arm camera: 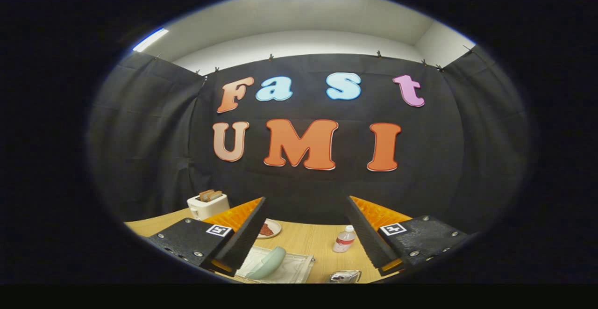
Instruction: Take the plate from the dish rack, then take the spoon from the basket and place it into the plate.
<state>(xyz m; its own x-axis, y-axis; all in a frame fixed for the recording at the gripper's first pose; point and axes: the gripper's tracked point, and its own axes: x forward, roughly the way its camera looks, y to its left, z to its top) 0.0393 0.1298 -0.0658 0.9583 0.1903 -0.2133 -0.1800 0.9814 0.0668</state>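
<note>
Wide wooden desk [303,241] spread out under the raised gripper [306,227], its fingers splayed well apart and grasping nothing. Beneath them lies a pale mat, maybe the dish rack [292,269], I cannot be sure, with the pale green plate [268,262] lying on it just beside the left finger. To do this well, I'd tip down and centre the plate's rim between the fingers before closing. Toaster [208,204] back left, small dish [271,228] behind, bottle [345,239] between the fingers; something shiny [345,276] nearest, perhaps the basket; spoon not made out
</note>
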